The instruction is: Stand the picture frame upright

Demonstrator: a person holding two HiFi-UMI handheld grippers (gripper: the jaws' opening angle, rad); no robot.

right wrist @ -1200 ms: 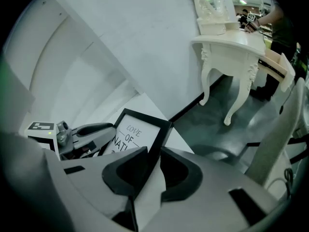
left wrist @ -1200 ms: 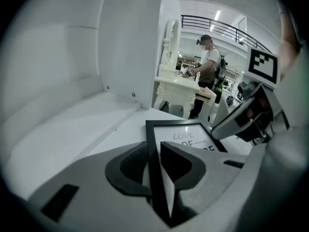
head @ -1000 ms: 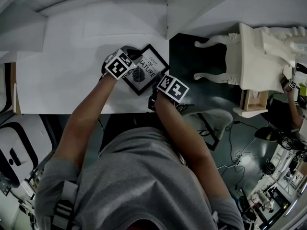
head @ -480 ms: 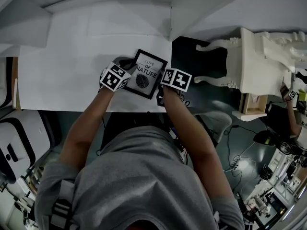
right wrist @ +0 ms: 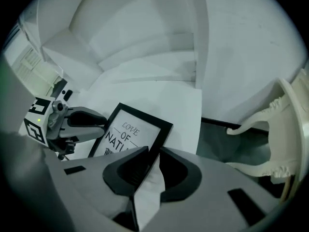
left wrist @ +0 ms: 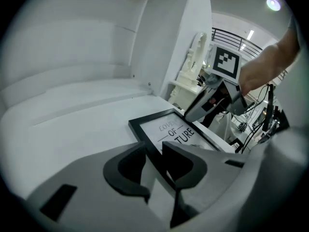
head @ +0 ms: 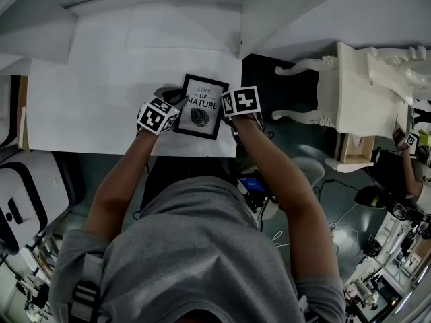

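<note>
I've got the picture frame (head: 200, 106) at the near right corner of the table (head: 101, 93), close to both edges; furniture piece (head: 367, 86) stands past its right edge, well apart.

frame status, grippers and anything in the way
Left hand-held gripper just opening, frame edge between jaws. Right hand-held gripper just closing, clamped on opposite edge. Frame not yet upright. Nothing in the way.

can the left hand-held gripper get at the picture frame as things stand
Likely yes: the left hand-held gripper, its jaws just opened wider, straddles the picture frame at its near edge; nothing blocks it.
</note>
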